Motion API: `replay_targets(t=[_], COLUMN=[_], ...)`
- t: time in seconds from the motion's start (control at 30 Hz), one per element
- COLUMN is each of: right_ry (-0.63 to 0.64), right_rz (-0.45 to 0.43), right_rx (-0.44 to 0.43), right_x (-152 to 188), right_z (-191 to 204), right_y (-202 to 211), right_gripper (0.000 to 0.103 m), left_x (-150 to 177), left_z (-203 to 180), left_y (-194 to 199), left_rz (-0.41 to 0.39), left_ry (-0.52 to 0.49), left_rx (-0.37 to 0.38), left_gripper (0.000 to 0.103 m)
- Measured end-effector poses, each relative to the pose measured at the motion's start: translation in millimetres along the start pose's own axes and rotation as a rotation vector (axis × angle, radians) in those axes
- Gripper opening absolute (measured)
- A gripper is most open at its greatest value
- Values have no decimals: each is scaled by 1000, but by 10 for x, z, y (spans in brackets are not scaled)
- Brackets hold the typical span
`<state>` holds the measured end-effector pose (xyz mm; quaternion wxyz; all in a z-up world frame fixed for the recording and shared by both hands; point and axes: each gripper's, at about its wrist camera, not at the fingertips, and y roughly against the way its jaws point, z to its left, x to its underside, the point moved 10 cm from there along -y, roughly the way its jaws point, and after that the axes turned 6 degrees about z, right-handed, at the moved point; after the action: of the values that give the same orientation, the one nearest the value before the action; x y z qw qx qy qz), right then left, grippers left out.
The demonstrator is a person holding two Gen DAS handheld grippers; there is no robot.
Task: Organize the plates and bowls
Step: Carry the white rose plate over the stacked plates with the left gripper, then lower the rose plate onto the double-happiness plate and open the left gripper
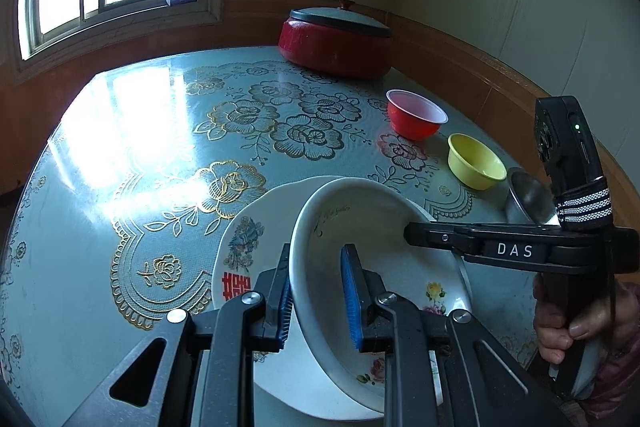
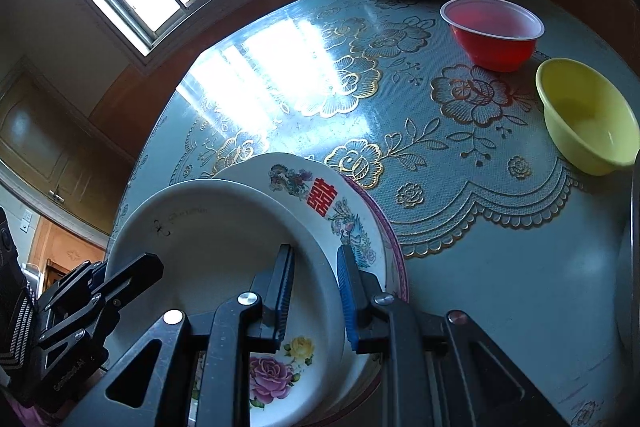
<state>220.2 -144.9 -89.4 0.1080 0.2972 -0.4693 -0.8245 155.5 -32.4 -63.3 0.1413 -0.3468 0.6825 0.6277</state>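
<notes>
1. A white flowered dish (image 1: pixel 340 267) sits on a plate marked with a red double-happiness character (image 1: pixel 236 287) at the near edge of the round table (image 1: pixel 80 267), at about six o'clock in both wrist views.
2. The left gripper (image 1: pixel 316 301) straddles the dish's rim, one blue pad outside and one inside; the jaws stand apart with a gap visible beside the wall, so whether they pinch it cannot be told.
3. The right gripper (image 2: pixel 314 299) straddles the opposite rim in the same way, and its grip is likewise unclear.
4. The dish's near edge is cut off behind the gripper frames; its opening faces up, tilted slightly.
5. A pink-rimmed plate (image 2: pixel 394 251) shows only as a sliver beneath the stack.
6. At two o'clock stand a red bowl (image 1: pixel 416 115) and a yellow bowl (image 1: pixel 474 161), close together, both upright.
7. A metal bowl (image 1: pixel 528 195) is largely hidden behind the right gripper's handle.
8. A lidded red pot (image 1: pixel 336 39) sits at twelve o'clock by the wall.
</notes>
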Motion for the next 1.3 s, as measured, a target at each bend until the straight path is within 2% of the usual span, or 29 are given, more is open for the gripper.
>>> replay_targets(t=[0.2,0.43,0.67,0.77,1.17,1.3], right_ry=[-4,-10,10,10,19,8], right_rz=[-4,-4,-30,-20,49,-48], right_rx=[6,16,40,42,40,57], right_x=[-37,-43,-57,-29,127,-12], right_z=[3,5,37,38,38,-9], right_y=[-39,-34,37,18,-56,225], right_gripper=[21,21,21,21,21,21], left_x=[-19,-2,65,93,248,287], left_z=[44,62,163,212,124,137], left_y=[-40,-19,-87,-120,-131,-94], left_rz=[2,-1,28,36,89,91], left_ry=[11,34,61,67,45,35], left_rx=[-3,31,12,0,73,84], left_gripper=[22,22,23,23,23,23])
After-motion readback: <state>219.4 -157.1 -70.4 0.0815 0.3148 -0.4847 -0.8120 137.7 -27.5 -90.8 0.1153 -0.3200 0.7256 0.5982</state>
